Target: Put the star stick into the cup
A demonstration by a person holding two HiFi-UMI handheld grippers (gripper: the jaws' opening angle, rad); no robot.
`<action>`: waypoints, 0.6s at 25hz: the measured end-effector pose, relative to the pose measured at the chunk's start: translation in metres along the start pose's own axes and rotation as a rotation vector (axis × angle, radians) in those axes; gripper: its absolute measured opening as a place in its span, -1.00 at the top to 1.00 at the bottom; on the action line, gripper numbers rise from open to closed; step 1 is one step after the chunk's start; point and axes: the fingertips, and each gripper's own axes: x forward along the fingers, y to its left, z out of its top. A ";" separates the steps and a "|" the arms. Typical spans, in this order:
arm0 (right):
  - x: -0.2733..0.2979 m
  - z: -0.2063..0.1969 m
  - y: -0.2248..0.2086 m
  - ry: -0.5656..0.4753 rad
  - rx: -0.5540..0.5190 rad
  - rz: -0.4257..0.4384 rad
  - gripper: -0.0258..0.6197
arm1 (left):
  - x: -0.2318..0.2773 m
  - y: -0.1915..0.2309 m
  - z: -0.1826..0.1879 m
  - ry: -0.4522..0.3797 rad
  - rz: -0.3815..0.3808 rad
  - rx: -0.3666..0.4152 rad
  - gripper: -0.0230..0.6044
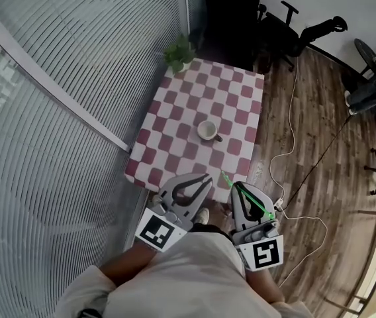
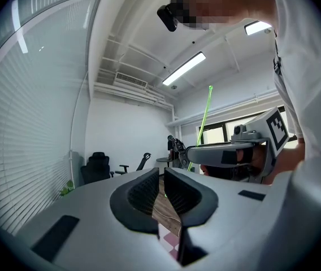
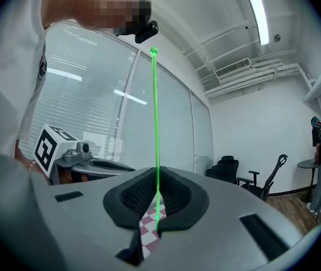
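A white cup (image 1: 207,131) stands near the middle of the table (image 1: 175,108), which has a red and white checked cloth. My right gripper (image 1: 236,186) hovers off the table's near edge, shut on a thin green star stick (image 1: 254,204). In the right gripper view the green star stick (image 3: 155,123) rises straight up from between the pads (image 3: 174,193). My left gripper (image 1: 206,177) hangs beside it to the left, shut with nothing in it. The left gripper view shows the right gripper (image 2: 197,153) with the stick (image 2: 204,120) slanting upward. Both grippers are short of the cup.
A small green plant (image 1: 180,52) sits at the table's far left corner. Slatted blinds (image 1: 55,98) cover the glass wall along the left. Black office chairs (image 1: 294,32) stand beyond the table. White cables (image 1: 287,151) trail over the wooden floor on the right.
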 end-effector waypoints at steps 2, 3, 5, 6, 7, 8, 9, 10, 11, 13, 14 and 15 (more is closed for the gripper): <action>0.002 0.000 -0.004 -0.024 -0.021 0.012 0.80 | 0.005 0.001 -0.001 0.004 -0.003 0.005 0.76; 0.003 0.000 -0.006 -0.023 -0.018 0.012 0.80 | 0.007 0.002 -0.001 0.005 -0.003 0.002 0.76; 0.005 -0.002 -0.009 0.002 0.011 -0.003 0.80 | 0.010 0.004 -0.002 0.005 -0.004 -0.002 0.76; 0.006 -0.004 -0.010 0.007 0.015 -0.006 0.80 | 0.011 0.005 -0.003 0.005 -0.004 0.000 0.76; 0.007 -0.005 -0.012 0.008 0.013 -0.008 0.80 | 0.013 0.007 -0.005 0.007 -0.005 0.002 0.76; 0.009 -0.007 -0.013 0.004 0.008 -0.009 0.80 | 0.014 0.008 -0.006 0.009 -0.006 0.003 0.76; 0.010 -0.008 -0.014 -0.003 0.001 -0.009 0.80 | 0.016 0.010 -0.008 0.009 -0.008 0.002 0.76; 0.012 -0.008 -0.016 -0.005 -0.003 -0.011 0.80 | 0.018 0.012 -0.009 0.008 -0.010 0.000 0.76; 0.014 -0.009 -0.017 0.001 0.003 -0.017 0.80 | 0.020 0.015 -0.009 0.006 -0.011 -0.004 0.76; 0.018 -0.009 -0.020 0.016 0.014 -0.029 0.80 | 0.023 0.020 -0.008 0.005 -0.017 -0.005 0.76; 0.020 -0.008 -0.022 0.017 0.015 -0.034 0.80 | 0.025 0.022 -0.008 0.008 -0.022 0.000 0.76; 0.022 -0.008 -0.023 0.017 0.014 -0.039 0.80 | 0.026 0.024 -0.009 0.011 -0.028 0.003 0.76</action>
